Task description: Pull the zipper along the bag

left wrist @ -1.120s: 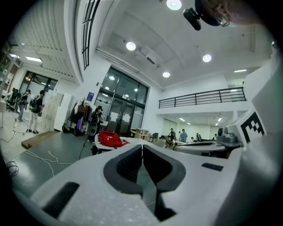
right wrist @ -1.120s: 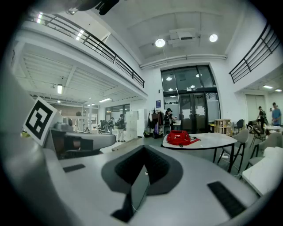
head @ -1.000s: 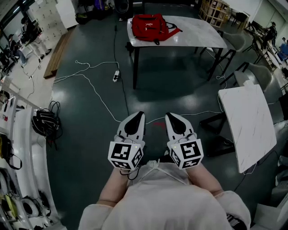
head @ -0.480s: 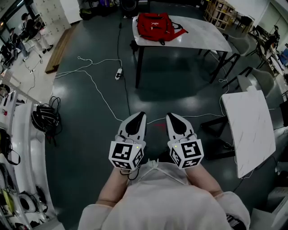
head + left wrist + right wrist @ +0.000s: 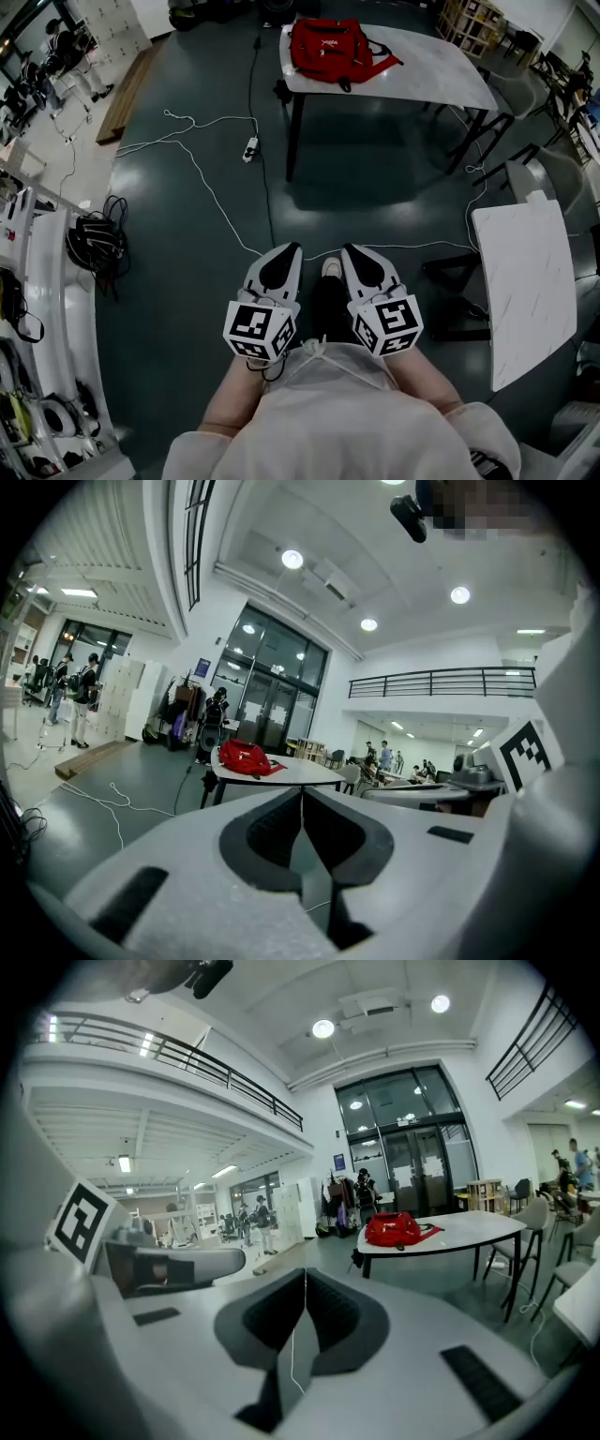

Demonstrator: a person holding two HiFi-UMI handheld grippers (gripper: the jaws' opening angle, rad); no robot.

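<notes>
A red bag [image 5: 330, 47] lies on the near left end of a white marble table [image 5: 427, 75] far ahead across the dark floor. Both grippers are held low in front of the person's body, far short of the table. My left gripper [image 5: 287, 249] is shut with nothing in it, and my right gripper [image 5: 351, 249] beside it is shut and empty too. In the left gripper view the red bag [image 5: 246, 757] shows beyond the closed left gripper [image 5: 302, 794]. The right gripper view has the red bag [image 5: 394, 1228] above and right of the closed right gripper [image 5: 306, 1279].
A power strip [image 5: 250, 148] and white cables trail over the floor left of the table. A second white table [image 5: 525, 272] stands at the right, with chairs behind. A coil of black cable [image 5: 94, 253] and a white rack sit at the left. The person's shoe [image 5: 330, 269] shows between the grippers.
The view has shifted toward the table and slightly left, so the bag sits higher and further right. A shoe has come into view between the grippers. Both grippers stay shut.
</notes>
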